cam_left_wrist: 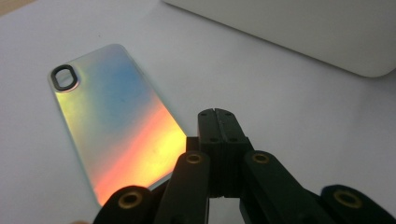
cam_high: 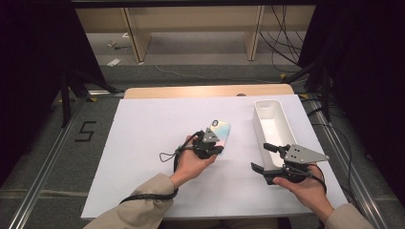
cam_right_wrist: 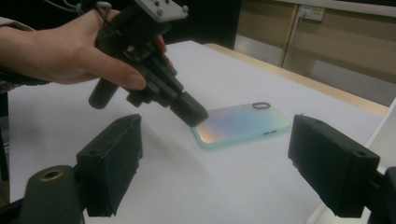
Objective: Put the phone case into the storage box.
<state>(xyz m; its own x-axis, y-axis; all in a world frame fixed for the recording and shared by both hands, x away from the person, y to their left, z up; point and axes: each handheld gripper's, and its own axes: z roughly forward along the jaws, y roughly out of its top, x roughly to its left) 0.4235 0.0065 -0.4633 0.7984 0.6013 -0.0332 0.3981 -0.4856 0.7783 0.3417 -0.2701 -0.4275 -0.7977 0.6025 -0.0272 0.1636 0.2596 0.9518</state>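
The left tool [cam_left_wrist: 215,113] has its two black jaws pressed flat together, with nothing between them. In the left gripper view its tip sits just beside the bottom corner of the shiny rainbow-coloured phone case [cam_left_wrist: 114,121], which lies flat on the white desk [cam_left_wrist: 280,116]. The right gripper view shows this from the side: the left tool [cam_right_wrist: 192,113] points down at the near end of the case [cam_right_wrist: 243,123], though I cannot tell if they touch. The right tool [cam_right_wrist: 215,168] has its jaws wide apart and holds nothing. From the high view, the right tool [cam_high: 265,160] rests near the front end of a long white plastic tray [cam_high: 286,126].
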